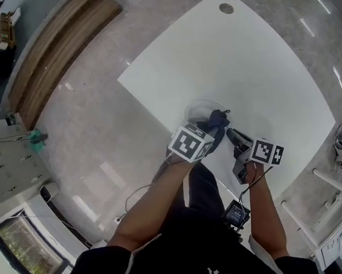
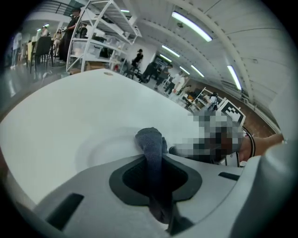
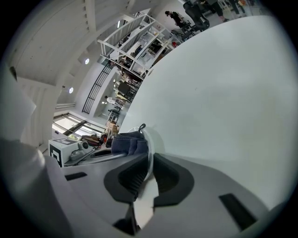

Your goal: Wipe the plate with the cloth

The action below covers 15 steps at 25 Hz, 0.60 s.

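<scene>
A shallow clear-white plate lies on the white table, near its front left edge. My left gripper is shut on a dark blue-grey cloth, whose bunched end presses on the plate. The cloth shows as a dark wad at the plate's near side. My right gripper is shut on the plate's rim, which runs edge-on between its pads. In the right gripper view the cloth sits just beyond that rim, with the left gripper behind it.
The table has a round cable hole at its far corner. Polished floor lies to the left, with a wooden bench beyond it. White shelving frames stand at the right. People and racks stand far off in the left gripper view.
</scene>
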{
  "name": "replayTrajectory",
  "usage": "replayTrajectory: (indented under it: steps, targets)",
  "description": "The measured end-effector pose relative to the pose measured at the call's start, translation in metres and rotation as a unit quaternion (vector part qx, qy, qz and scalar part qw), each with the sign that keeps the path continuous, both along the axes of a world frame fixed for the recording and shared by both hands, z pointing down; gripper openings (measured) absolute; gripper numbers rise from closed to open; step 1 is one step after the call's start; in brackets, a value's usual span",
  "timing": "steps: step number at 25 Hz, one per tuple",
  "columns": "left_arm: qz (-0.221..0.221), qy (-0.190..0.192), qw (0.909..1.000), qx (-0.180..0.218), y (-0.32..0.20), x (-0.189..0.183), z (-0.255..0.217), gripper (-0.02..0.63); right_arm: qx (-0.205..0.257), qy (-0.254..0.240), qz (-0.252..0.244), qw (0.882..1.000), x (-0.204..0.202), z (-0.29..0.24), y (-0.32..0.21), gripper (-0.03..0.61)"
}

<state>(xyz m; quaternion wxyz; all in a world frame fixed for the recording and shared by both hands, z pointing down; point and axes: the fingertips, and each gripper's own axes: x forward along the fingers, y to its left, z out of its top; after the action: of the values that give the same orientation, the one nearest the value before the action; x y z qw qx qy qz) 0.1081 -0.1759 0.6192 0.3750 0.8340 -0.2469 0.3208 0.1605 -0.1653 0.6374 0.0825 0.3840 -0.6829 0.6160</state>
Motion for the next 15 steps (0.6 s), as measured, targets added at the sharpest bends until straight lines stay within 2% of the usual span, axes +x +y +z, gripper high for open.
replayTrajectory:
  steps: [7,15]
  targets:
    - [-0.032,-0.016,0.9993,0.01,-0.017,-0.03,0.008,0.051,-0.001,0.004,0.0,1.0,0.007,0.002,0.0,0.031]
    - [-0.075,-0.033,0.9959,0.039,-0.034,-0.082,-0.01,0.051,0.005,0.004,-0.001,1.0,0.0,-0.001,0.002,0.032]
